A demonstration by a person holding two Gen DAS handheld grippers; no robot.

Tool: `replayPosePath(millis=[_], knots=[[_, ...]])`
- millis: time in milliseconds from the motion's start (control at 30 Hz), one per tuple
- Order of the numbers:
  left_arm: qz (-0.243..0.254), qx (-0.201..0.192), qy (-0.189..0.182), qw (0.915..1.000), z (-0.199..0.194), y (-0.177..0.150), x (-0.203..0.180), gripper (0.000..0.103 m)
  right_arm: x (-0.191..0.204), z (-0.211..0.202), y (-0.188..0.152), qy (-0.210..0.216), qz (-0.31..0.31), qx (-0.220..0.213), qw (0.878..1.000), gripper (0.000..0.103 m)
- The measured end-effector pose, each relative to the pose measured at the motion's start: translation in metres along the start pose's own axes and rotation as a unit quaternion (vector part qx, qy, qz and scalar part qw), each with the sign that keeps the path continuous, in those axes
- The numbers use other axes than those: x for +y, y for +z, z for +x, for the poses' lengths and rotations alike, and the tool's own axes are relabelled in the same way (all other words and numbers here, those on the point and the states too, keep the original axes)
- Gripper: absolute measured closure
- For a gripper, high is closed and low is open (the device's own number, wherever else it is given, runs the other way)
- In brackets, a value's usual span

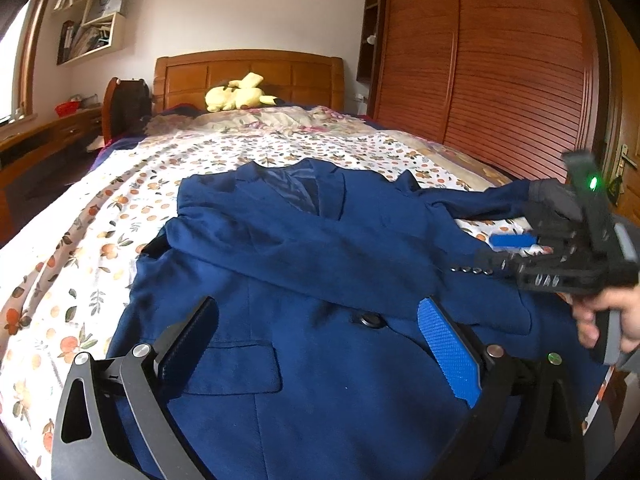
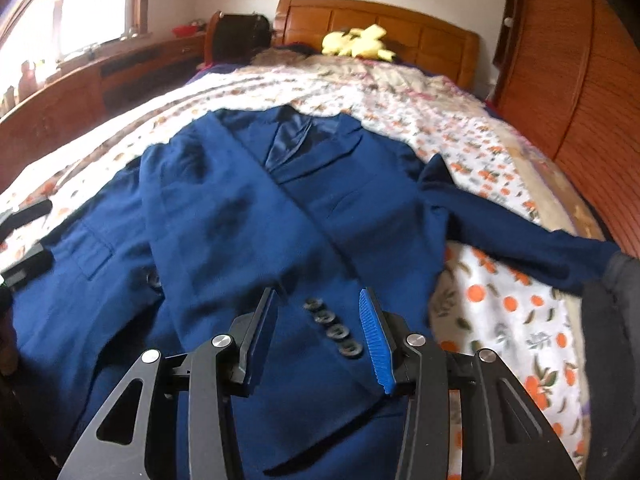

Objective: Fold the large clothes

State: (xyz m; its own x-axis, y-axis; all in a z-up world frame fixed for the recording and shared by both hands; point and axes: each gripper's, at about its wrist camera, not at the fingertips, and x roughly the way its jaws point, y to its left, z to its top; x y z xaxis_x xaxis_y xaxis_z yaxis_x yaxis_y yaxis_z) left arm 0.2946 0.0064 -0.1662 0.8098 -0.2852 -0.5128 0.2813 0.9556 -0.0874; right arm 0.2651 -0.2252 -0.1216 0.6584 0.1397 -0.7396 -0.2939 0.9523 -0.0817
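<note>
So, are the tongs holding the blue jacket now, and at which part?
Nothing is held. The left tongs are open above the jacket front. The right tongs are open around the cuff buttons of the folded sleeve, not closed.

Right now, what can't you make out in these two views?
- Jacket hem: both views, cut off by the bottom edge and left gripper.
- Outstretched sleeve's cuff: right view, behind a dark object.
- Right gripper: left view, blurred.
- Shelf contents: too small.
</note>
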Motion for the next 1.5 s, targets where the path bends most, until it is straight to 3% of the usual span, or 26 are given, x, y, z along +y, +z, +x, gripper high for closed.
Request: replayPosePath(millis=[167,400,500,733,833,1033,1200,1333,1500], knots=[[-0.011,-0.012,0.014,0.9998,-0.002,0.003,0.006,0.003,-0.001,0.025,-0.012,0.01,0.003,0.03,0.999,0.062],[-0.014,-0.027,0.029,0.9991,-0.006,0.006,0.01,0.003,-0.008,0.012,-0.006,0.021,0.009,0.01,1.0,0.061],[-0.009,-0.035,0.032,0.9988,-0.01,0.007,0.008,0.003,-0.023,-0.002,0.004,0.016,0.02,-0.012,1.0,0.053],[-0.008,-0.045,0.029,0.9986,-0.014,0.009,0.005,0.003,-0.095,0.0,0.029,-0.015,0.088,-0.026,0.996,0.052],[-0.007,-0.048,0.028,0.9984,-0.016,0.009,0.004,0.003,-0.133,0.014,0.035,-0.029,0.132,-0.02,0.991,0.051],[-0.007,-0.049,0.026,0.9985,-0.015,0.01,0.004,0.003,-0.187,0.045,0.033,-0.067,0.192,0.0,0.979,0.038],[-0.007,-0.044,0.023,0.9987,-0.012,0.009,0.005,0.003,-0.215,0.064,0.024,-0.069,0.239,0.016,0.969,0.034],[-0.006,-0.044,0.02,0.9988,-0.012,0.009,0.005,0.003,-0.23,0.076,0.02,-0.075,0.262,0.027,0.962,0.025],[-0.005,-0.04,0.017,0.9991,-0.009,0.009,0.005,0.003,-0.252,0.084,0.018,-0.066,0.314,0.022,0.947,0.024]])
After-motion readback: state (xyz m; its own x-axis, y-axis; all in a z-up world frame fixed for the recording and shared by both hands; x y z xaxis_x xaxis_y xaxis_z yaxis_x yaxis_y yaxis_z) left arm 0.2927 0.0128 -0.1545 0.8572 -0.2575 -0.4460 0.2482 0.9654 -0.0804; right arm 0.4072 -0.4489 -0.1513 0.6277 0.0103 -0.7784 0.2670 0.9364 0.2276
